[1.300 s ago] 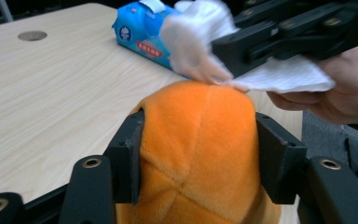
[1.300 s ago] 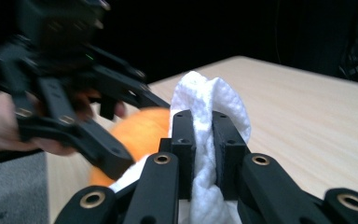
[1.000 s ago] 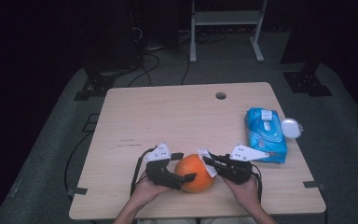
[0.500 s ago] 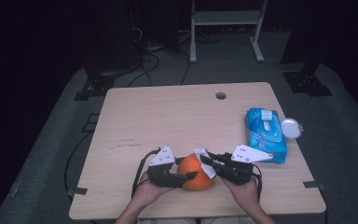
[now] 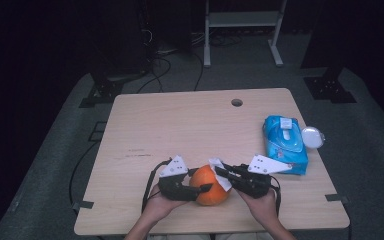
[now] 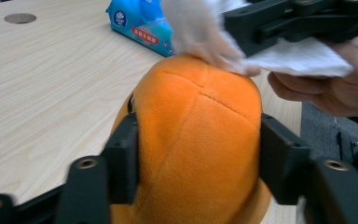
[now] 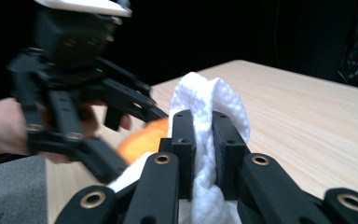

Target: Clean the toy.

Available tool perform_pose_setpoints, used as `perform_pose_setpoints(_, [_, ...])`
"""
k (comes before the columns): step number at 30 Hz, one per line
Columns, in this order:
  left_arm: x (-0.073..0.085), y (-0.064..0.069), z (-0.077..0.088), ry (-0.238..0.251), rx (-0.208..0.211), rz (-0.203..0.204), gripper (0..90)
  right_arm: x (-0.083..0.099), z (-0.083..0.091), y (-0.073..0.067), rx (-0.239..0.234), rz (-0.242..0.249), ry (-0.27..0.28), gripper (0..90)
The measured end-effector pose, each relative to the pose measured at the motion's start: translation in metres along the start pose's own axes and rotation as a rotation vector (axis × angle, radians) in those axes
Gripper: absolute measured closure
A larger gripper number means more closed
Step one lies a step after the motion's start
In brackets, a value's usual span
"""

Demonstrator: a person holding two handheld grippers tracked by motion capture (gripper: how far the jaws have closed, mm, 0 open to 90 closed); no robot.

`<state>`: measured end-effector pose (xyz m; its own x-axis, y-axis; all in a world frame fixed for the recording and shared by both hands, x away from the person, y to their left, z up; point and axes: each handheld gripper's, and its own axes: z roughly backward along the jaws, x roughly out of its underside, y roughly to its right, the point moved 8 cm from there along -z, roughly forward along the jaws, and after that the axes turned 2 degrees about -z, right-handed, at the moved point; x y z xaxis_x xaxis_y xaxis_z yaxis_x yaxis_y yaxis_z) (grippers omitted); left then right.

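An orange plush toy (image 5: 209, 186) sits near the front edge of a wooden table (image 5: 180, 125), between the person's two hands. The left gripper (image 6: 198, 154) has just loosened its jaws a little, yet both black pads still press the toy's sides. The right gripper (image 7: 204, 140) pinches a white wipe (image 7: 205, 100) tightly and holds it against the top of the toy, while a blue pack of wipes (image 5: 285, 142) lies well apart near the table's right edge.

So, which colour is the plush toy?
Orange plush toy; the left gripper view shows it best.
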<state>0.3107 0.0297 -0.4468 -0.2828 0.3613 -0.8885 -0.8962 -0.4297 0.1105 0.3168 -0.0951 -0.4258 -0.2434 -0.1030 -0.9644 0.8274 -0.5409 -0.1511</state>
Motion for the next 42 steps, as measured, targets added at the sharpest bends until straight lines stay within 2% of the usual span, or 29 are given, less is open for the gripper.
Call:
perform_pose_setpoints(6, [0.0, -0.003, -0.003, 0.024, 0.017, 0.033, 13.0, 0.007, 0.002, 0.015, 0.033, -0.023, -0.01, 80.3])
perform_pose_setpoints(10, [0.007, -0.005, -0.014, 0.004, 0.019, 0.026, 10.6, 0.008, 0.002, 0.021, 0.046, -0.039, -0.009, 80.3])
perform_pose_setpoints(12, [0.008, -0.006, -0.014, 0.004, 0.01, 0.023, 14.0, 0.009, 0.002, 0.022, 0.05, -0.042, -0.011, 80.4])
perform_pose_setpoints(14, [0.008, -0.006, -0.01, 0.007, -0.007, 0.004, 28.3, 0.007, 0.002, 0.018, 0.047, -0.05, -0.006, 80.3])
perform_pose_setpoints(16, [0.005, -0.003, -0.007, 0.0, -0.029, -0.02, 37.8, 0.001, 0.002, 0.008, 0.03, -0.026, 0.007, 80.3])
perform_pose_setpoints(19, [0.0, -0.001, -0.001, 0.002, -0.046, -0.022, 41.1, -0.008, 0.002, -0.007, -0.005, 0.008, 0.027, 80.3])
perform_pose_setpoints(20, [-0.001, 0.0, 0.0, 0.003, -0.045, -0.02, 41.4, -0.009, 0.002, -0.008, -0.002, 0.02, 0.028, 80.3])
perform_pose_setpoints(22, [-0.001, 0.003, 0.0, -0.004, -0.03, -0.015, 40.8, -0.006, 0.002, -0.001, 0.007, 0.007, 0.019, 80.4])
perform_pose_setpoints(23, [0.0, 0.006, -0.001, -0.01, -0.01, -0.015, 38.4, -0.002, 0.001, 0.005, 0.015, -0.002, 0.009, 80.3])
perform_pose_setpoints(24, [0.0, 0.006, -0.001, -0.01, -0.01, -0.015, 35.1, 0.002, 0.001, 0.01, 0.017, -0.015, 0.005, 80.3])
perform_pose_setpoints(25, [0.001, 0.008, -0.002, -0.018, 0.008, -0.015, 35.1, 0.002, 0.001, 0.01, 0.017, -0.015, 0.005, 80.3])
perform_pose_setpoints(26, [0.0, 0.008, -0.003, -0.01, 0.039, 0.003, 28.1, 0.007, 0.002, 0.017, 0.026, -0.035, -0.002, 80.4])
perform_pose_setpoints(27, [0.0, 0.006, -0.002, 0.005, 0.054, 0.019, 24.5, 0.008, 0.002, 0.02, 0.036, -0.031, -0.004, 80.3])
perform_pose_setpoints(29, [-0.001, 0.004, -0.001, 0.018, 0.054, 0.034, 21.0, 0.008, 0.003, 0.021, 0.042, -0.034, -0.005, 80.3])
perform_pose_setpoints(30, [-0.001, 0.001, -0.001, 0.027, 0.046, 0.042, 12.4, 0.008, 0.003, 0.023, 0.042, -0.037, -0.004, 80.4])
perform_pose_setpoints(31, [0.003, -0.006, -0.005, 0.011, 0.017, 0.051, 9.0, 0.009, 0.003, 0.024, 0.039, -0.037, -0.006, 80.4])
perform_pose_setpoints(32, [0.003, -0.006, -0.005, 0.011, 0.017, 0.051, 8.8, 0.009, 0.003, 0.024, 0.039, -0.037, -0.006, 80.4])
perform_pose_setpoints(33, [0.01, -0.006, -0.012, -0.016, 0.05, 0.082, 9.0, 0.009, 0.002, 0.023, 0.037, -0.032, -0.009, 80.3])
perform_pose_setpoints(34, [0.012, -0.005, -0.015, -0.02, 0.057, 0.083, 10.1, 0.009, 0.002, 0.022, 0.037, -0.031, -0.014, 80.4])
perform_pose_setpoints(36, [0.013, -0.004, -0.016, -0.015, 0.031, 0.05, 20.3, 0.008, 0.002, 0.02, 0.041, -0.04, -0.012, 80.3])
perform_pose_setpoints(37, [0.013, -0.004, -0.016, -0.015, 0.031, 0.05, 27.0, 0.008, 0.002, 0.02, 0.041, -0.04, -0.012, 80.3])
perform_pose_setpoints(39, [0.01, -0.003, -0.01, -0.012, -0.007, 0.02, 37.4, 0.001, 0.003, 0.005, 0.022, 0.002, 0.002, 80.2])
perform_pose_setpoints(40, [0.007, -0.002, -0.007, 0.001, -0.017, 0.011, 40.7, -0.003, 0.002, -0.001, 0.01, 0.018, 0.01, 80.2])
perform_pose_setpoints(42, [0.001, -0.003, -0.001, 0.028, -0.064, -0.018, 43.0, -0.008, 0.003, -0.002, 0.014, 0.04, 0.023, 80.2])
